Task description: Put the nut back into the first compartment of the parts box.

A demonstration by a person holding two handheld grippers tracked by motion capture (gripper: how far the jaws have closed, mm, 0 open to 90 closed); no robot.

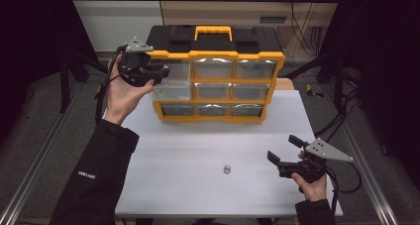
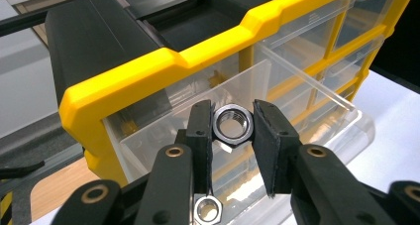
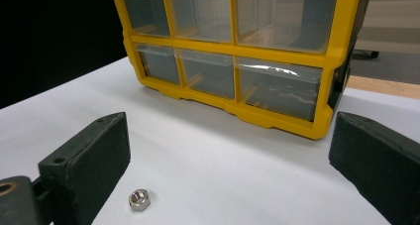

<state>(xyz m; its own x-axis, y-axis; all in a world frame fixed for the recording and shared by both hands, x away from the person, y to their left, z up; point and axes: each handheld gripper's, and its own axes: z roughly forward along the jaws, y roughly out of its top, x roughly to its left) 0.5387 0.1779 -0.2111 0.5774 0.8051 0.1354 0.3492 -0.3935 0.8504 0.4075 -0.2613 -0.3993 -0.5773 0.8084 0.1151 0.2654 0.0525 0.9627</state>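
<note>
While the organizer (image 1: 218, 81) stands just ahead of the left claw (image 2: 233, 128), its pulled-out drawer (image 2: 297, 136) lies directly under the jaws, which are pinched on a large nut (image 2: 233, 126); a release should come low and square over the drawer, so I judge, to keep it from bouncing out. Far off, the right claw (image 1: 287, 153) gapes wide and empty, a small nut (image 3: 139, 199) lying on the table just ahead of its left jaw.
</note>
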